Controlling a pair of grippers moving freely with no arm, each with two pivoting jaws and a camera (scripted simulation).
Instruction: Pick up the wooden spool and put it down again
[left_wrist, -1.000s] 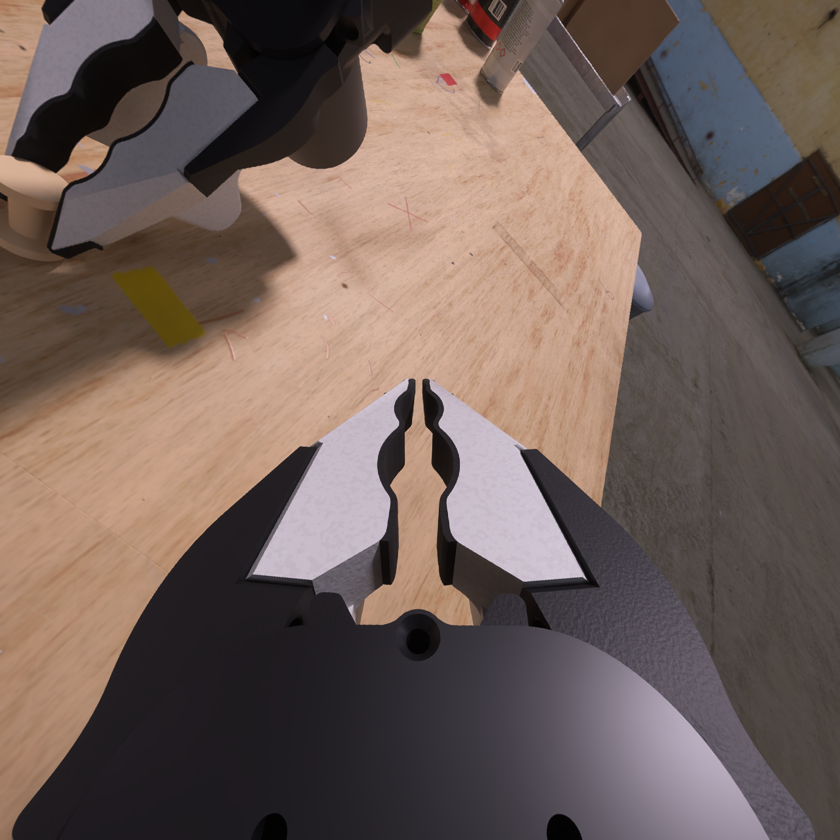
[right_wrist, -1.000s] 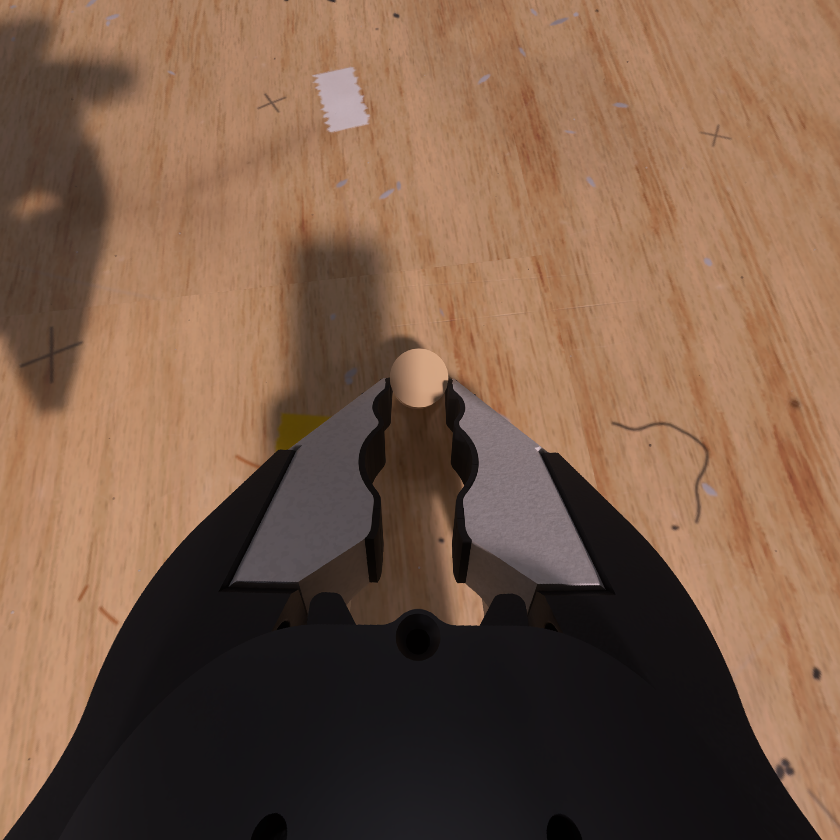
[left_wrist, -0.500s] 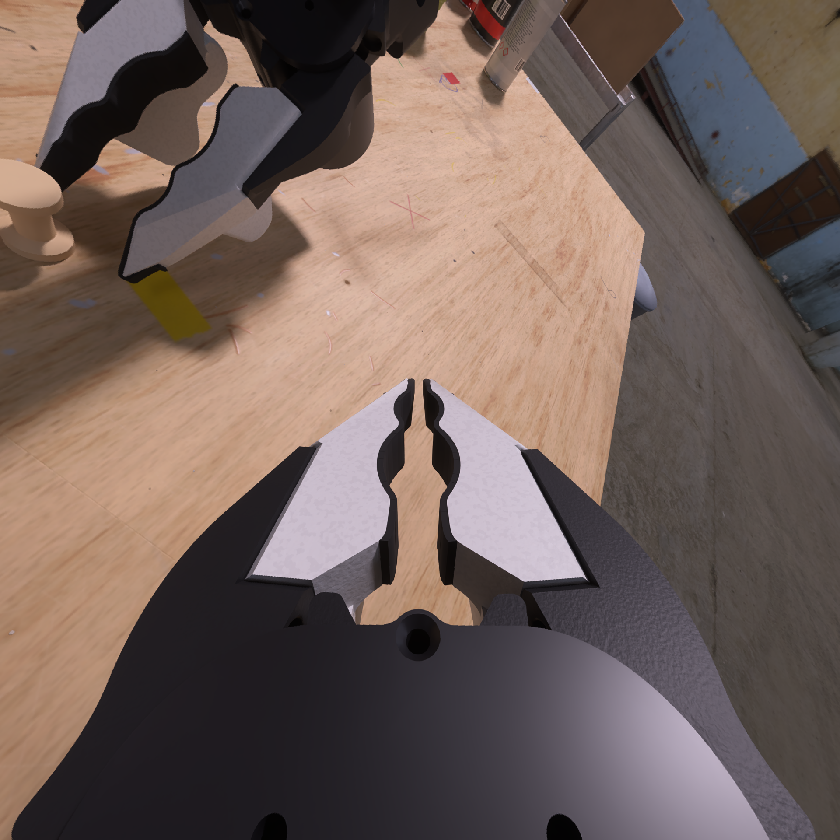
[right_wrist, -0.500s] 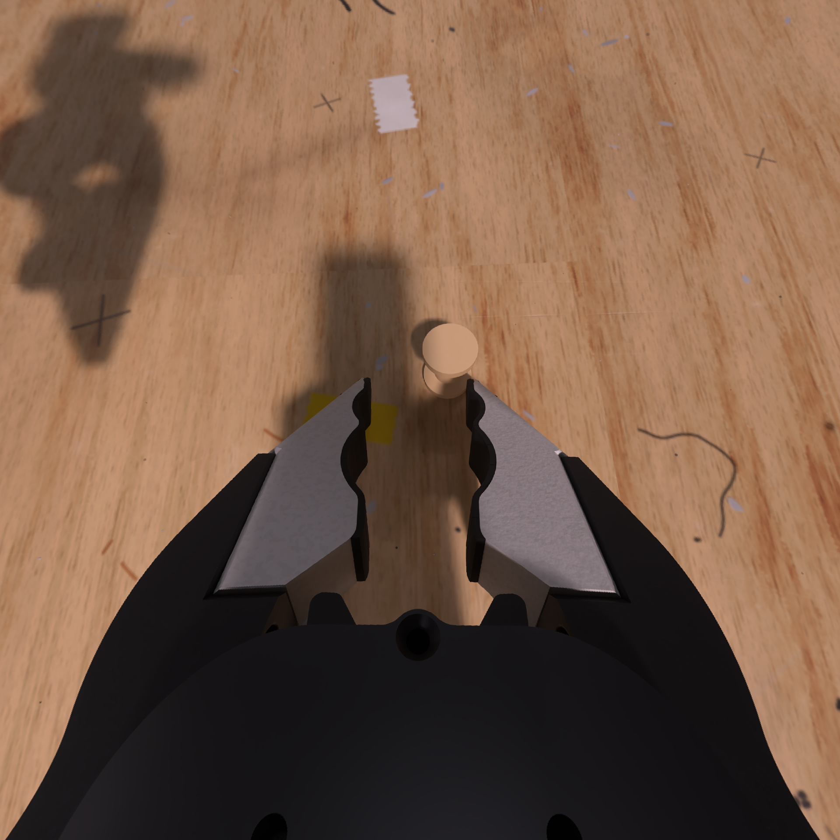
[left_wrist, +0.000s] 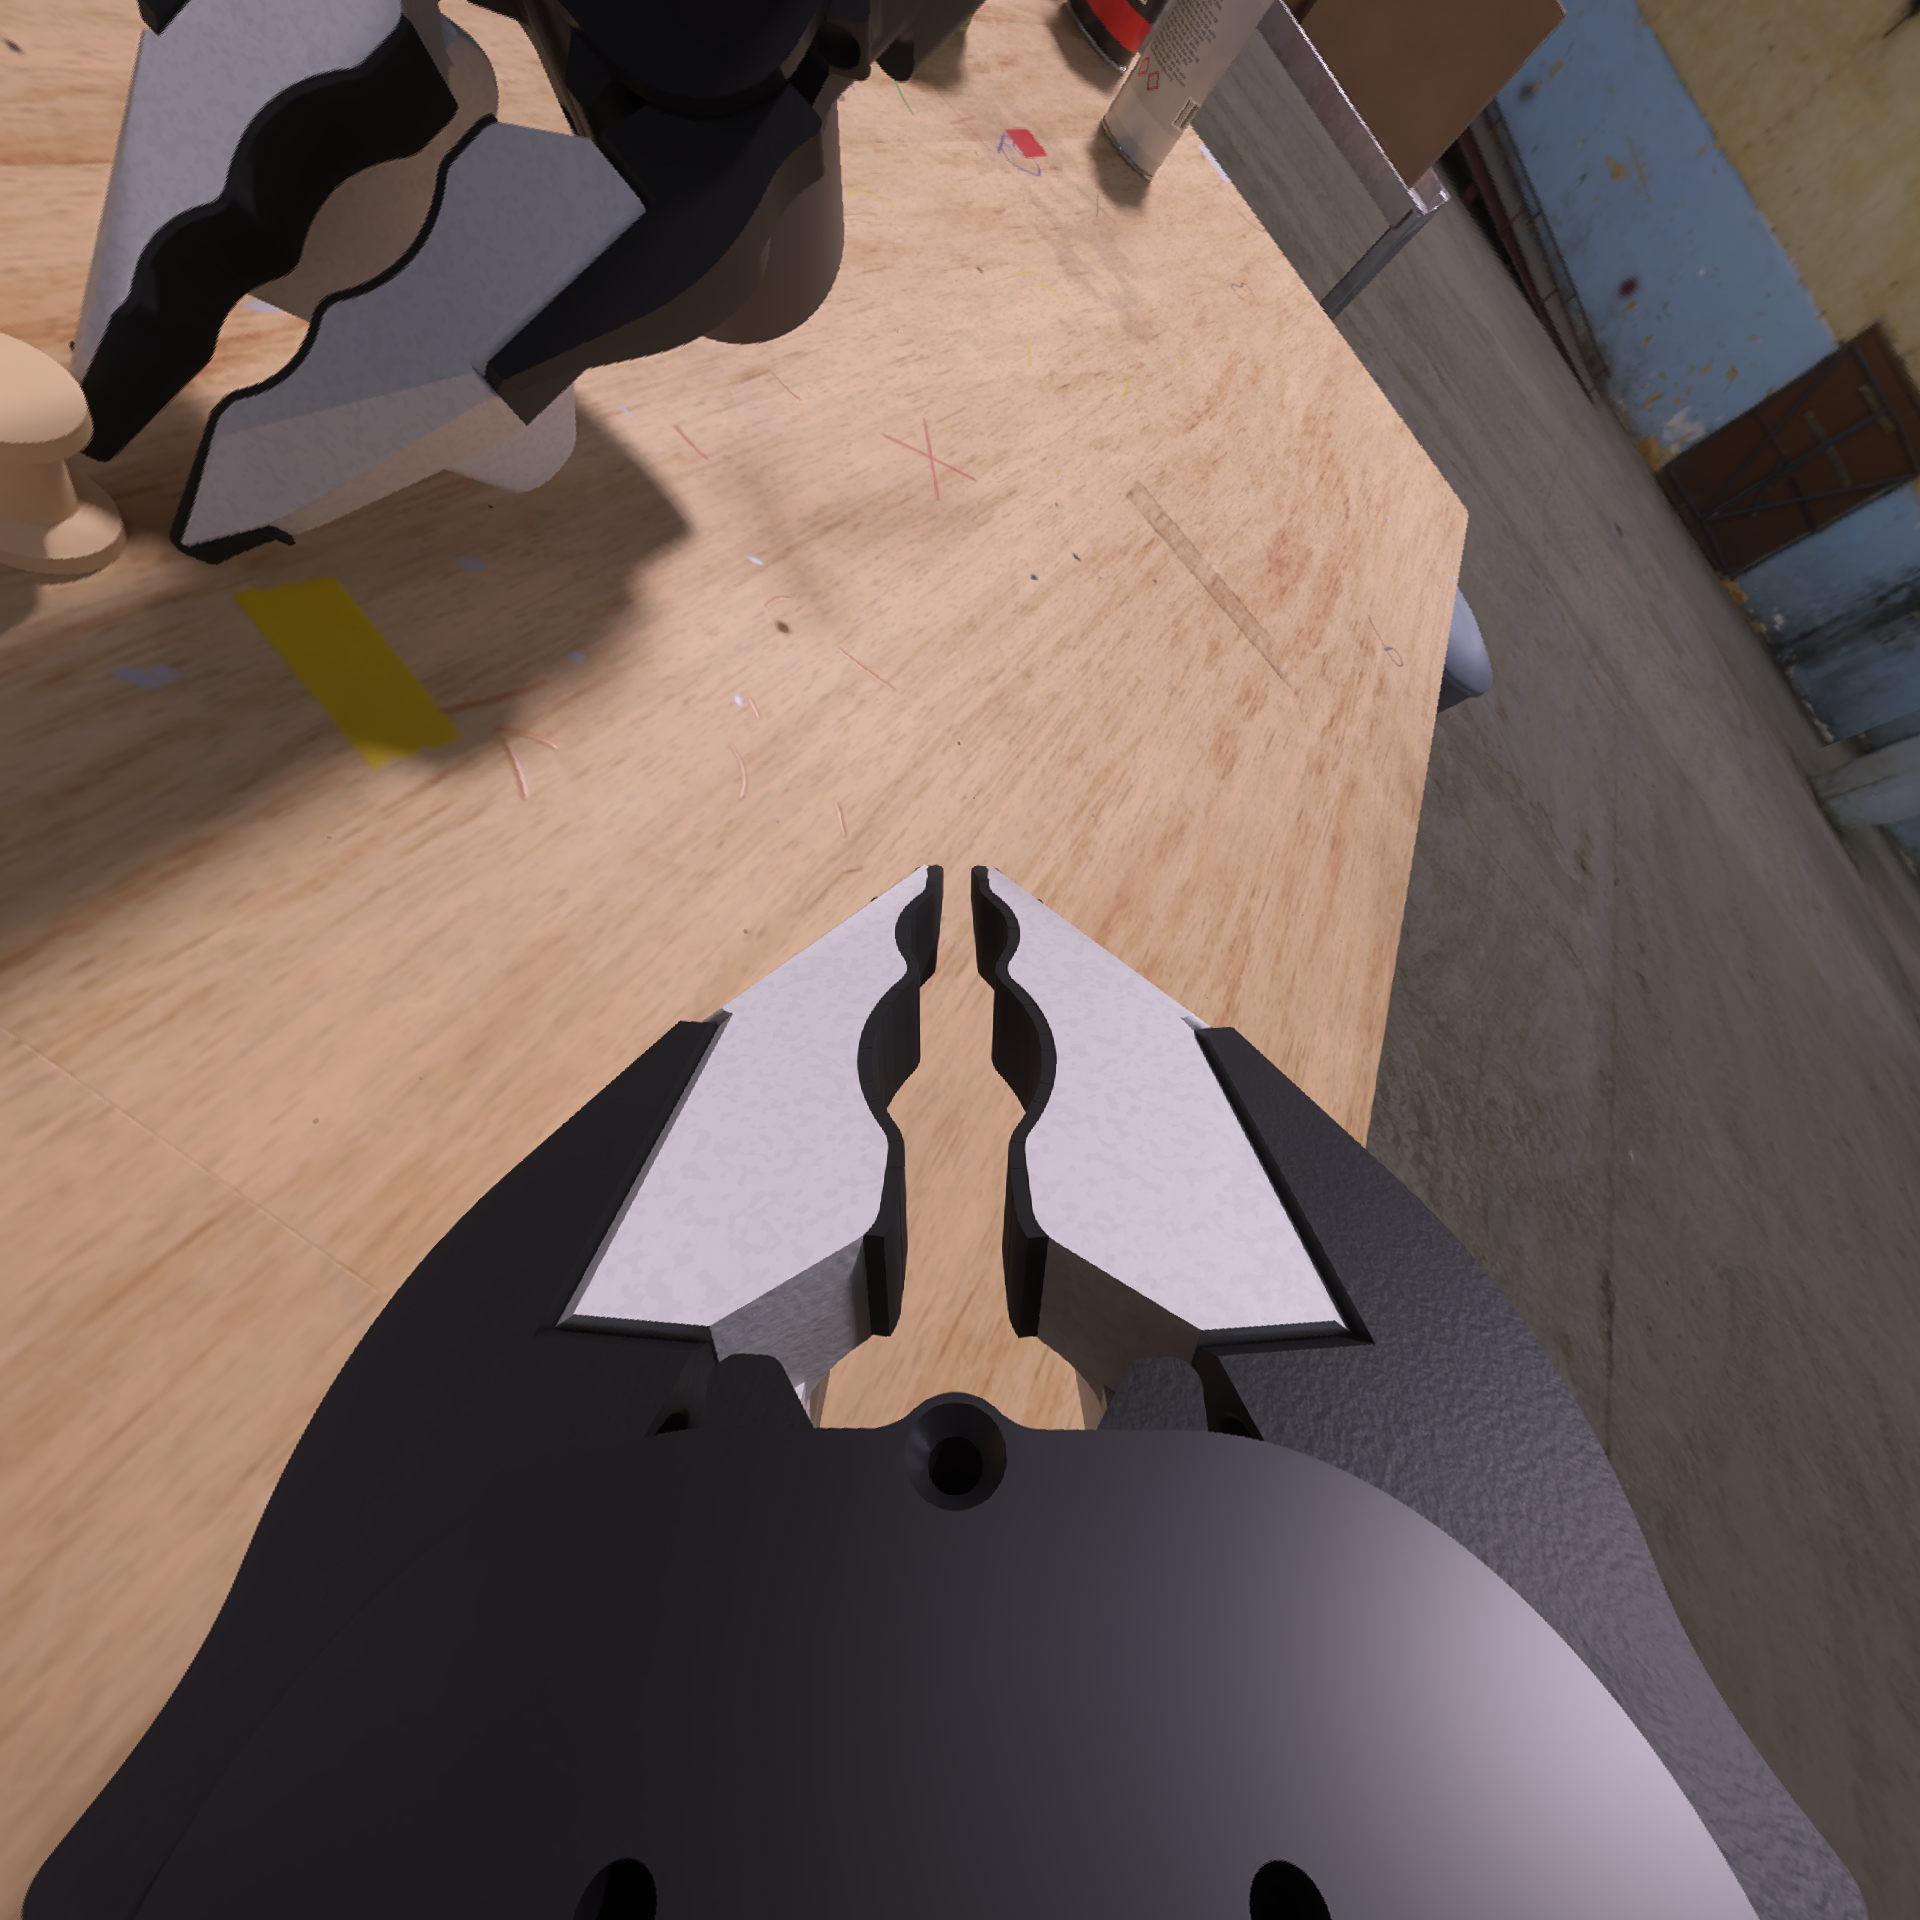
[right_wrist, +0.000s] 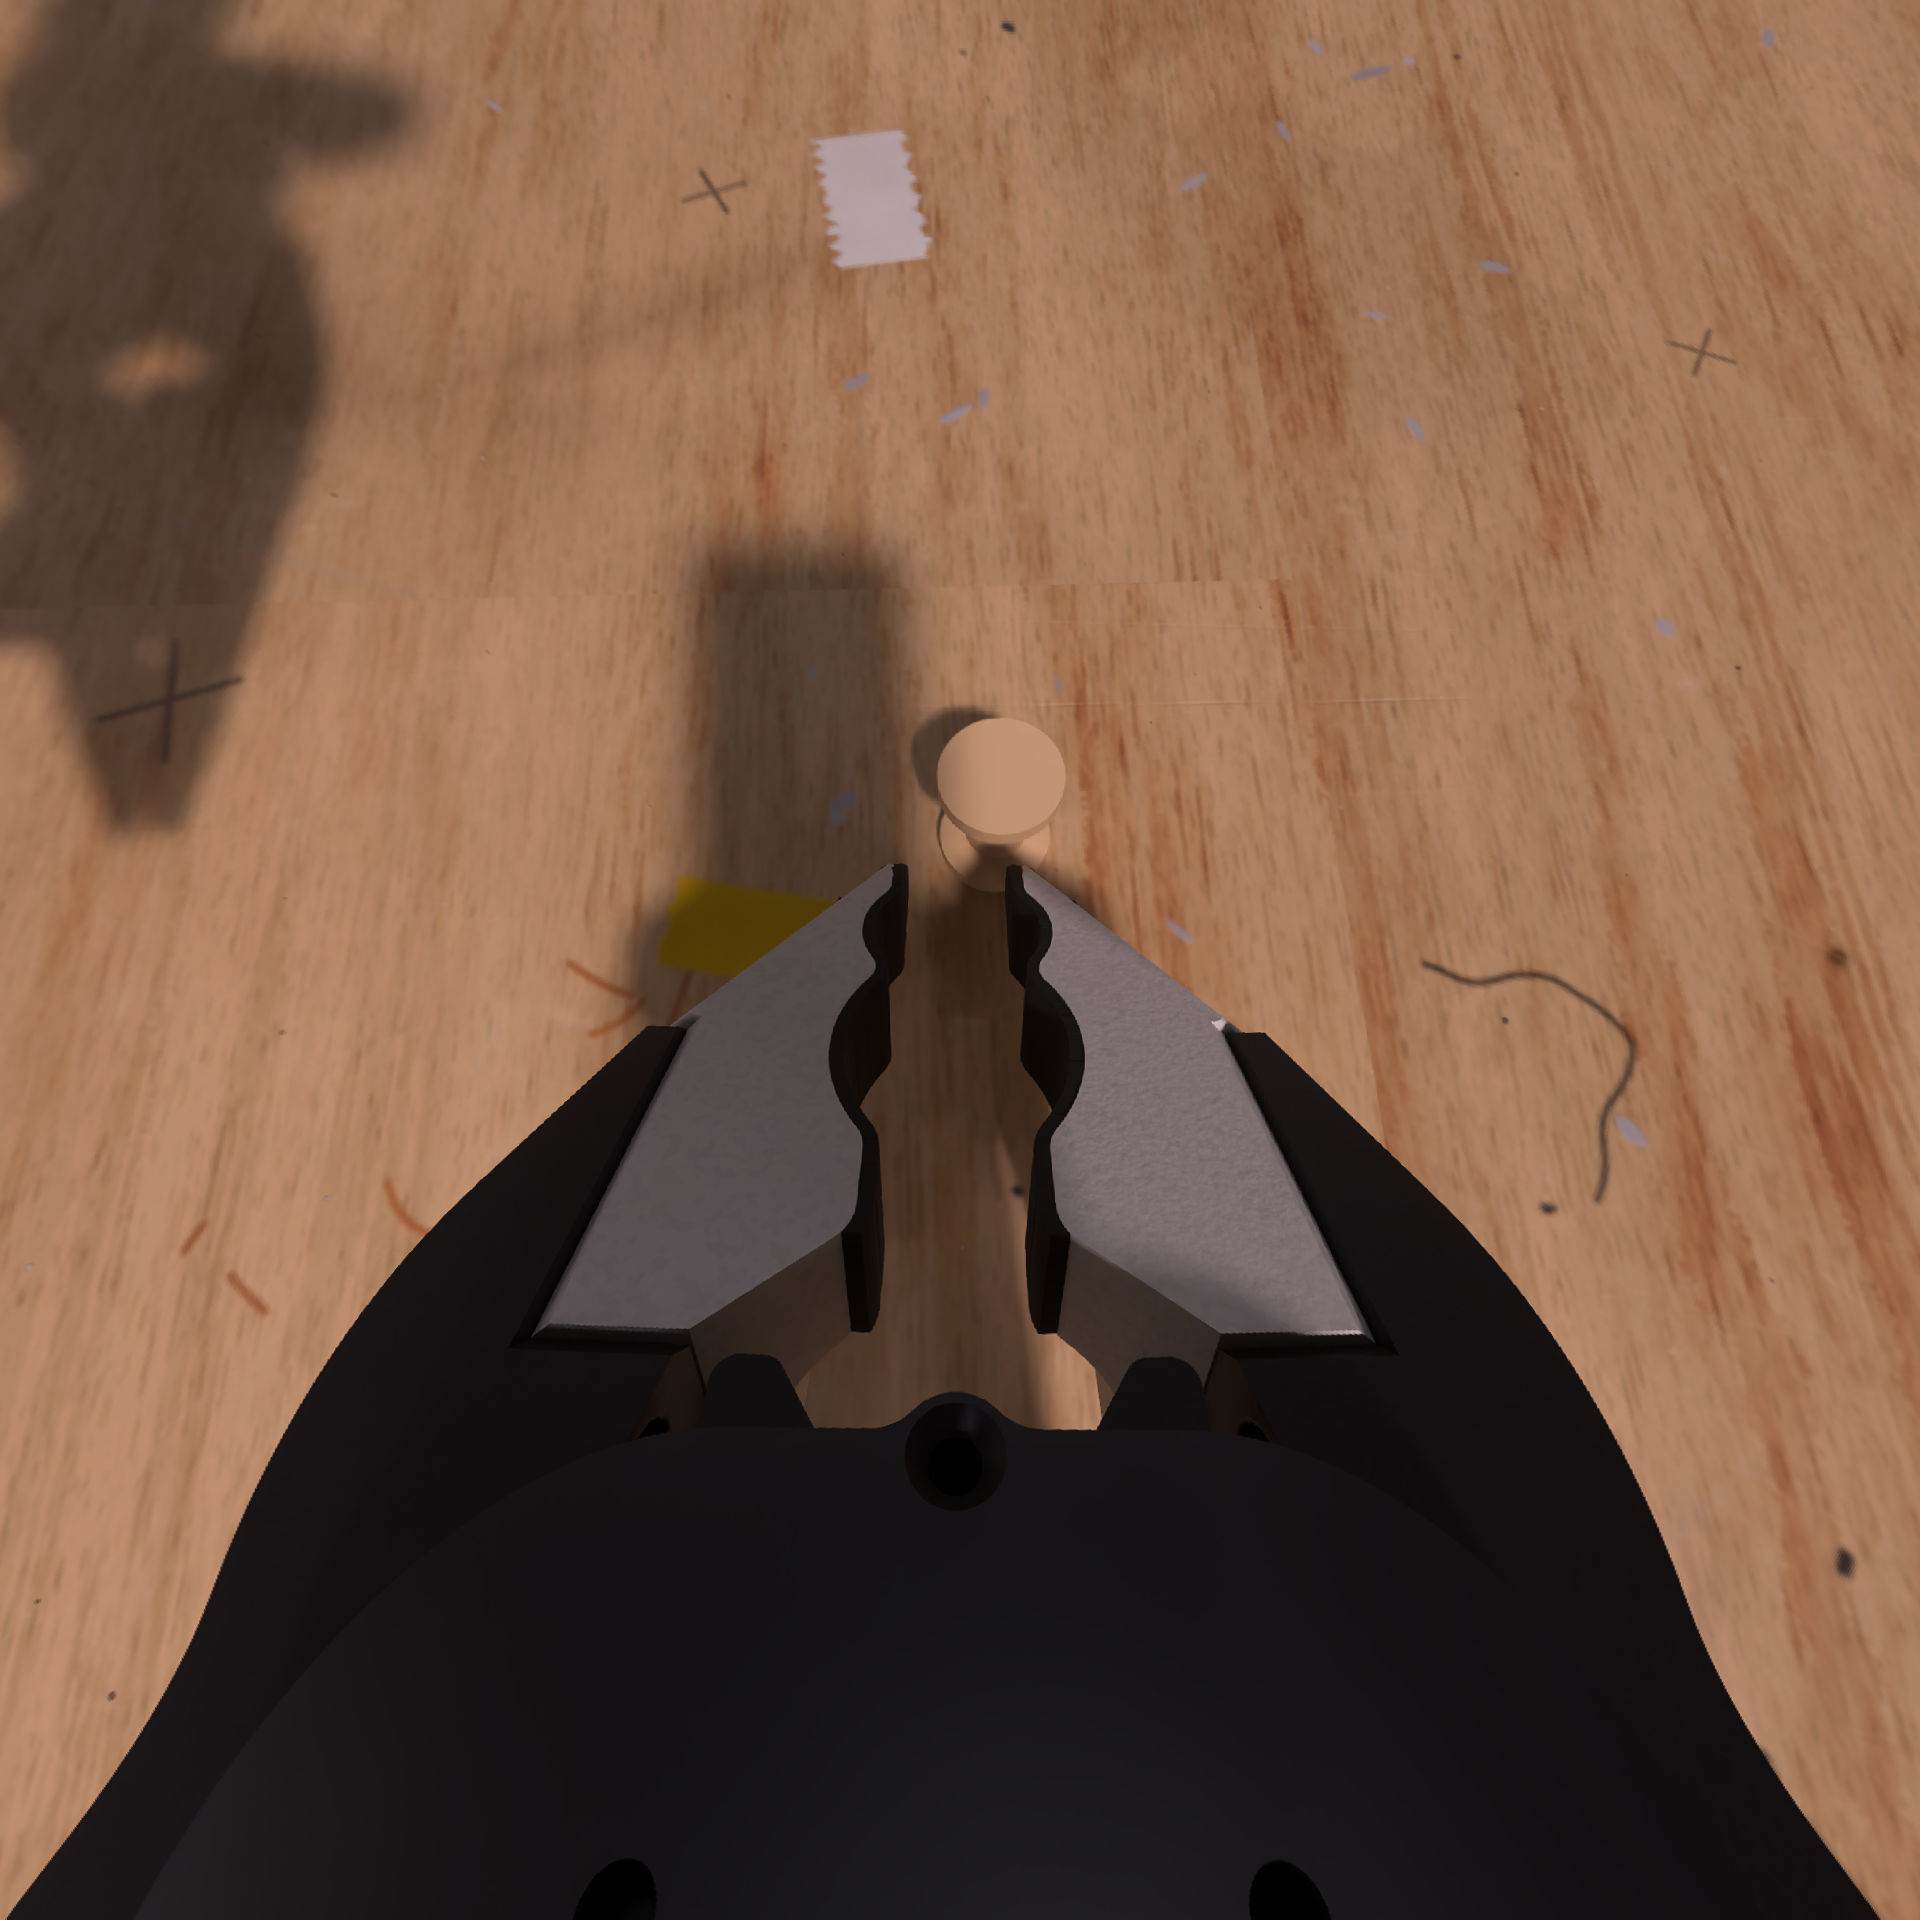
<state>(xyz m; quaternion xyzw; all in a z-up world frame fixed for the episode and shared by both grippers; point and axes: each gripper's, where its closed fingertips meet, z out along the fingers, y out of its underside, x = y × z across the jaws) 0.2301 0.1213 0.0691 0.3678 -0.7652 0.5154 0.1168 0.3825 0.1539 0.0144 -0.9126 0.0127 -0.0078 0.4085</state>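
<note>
The wooden spool (right_wrist: 1000, 774) stands upright on the plywood table (right_wrist: 1351, 623), just beyond my right gripper's (right_wrist: 956, 873) fingertips. The right gripper's jaws are a narrow gap apart and hold nothing; its right fingertip covers part of the spool's base. In the left wrist view the spool (left_wrist: 36, 457) is at the left edge, with the right gripper (left_wrist: 156, 494) close beside it and apart from it. My left gripper (left_wrist: 956, 873) is shut and empty, low over the table near its right edge.
A yellow tape strip (left_wrist: 343, 665) lies near the spool, also in the right wrist view (right_wrist: 727, 920). There is a white tape piece (right_wrist: 871, 197) and a dark thread (right_wrist: 1558, 1018). Cans (left_wrist: 1164, 83) stand at the far end. The table edge (left_wrist: 1434, 727) drops to the floor.
My right gripper let go of the spool, opened wide, then drew back and narrowed its jaws. The spool now stands free on the table. The left gripper has not moved.
</note>
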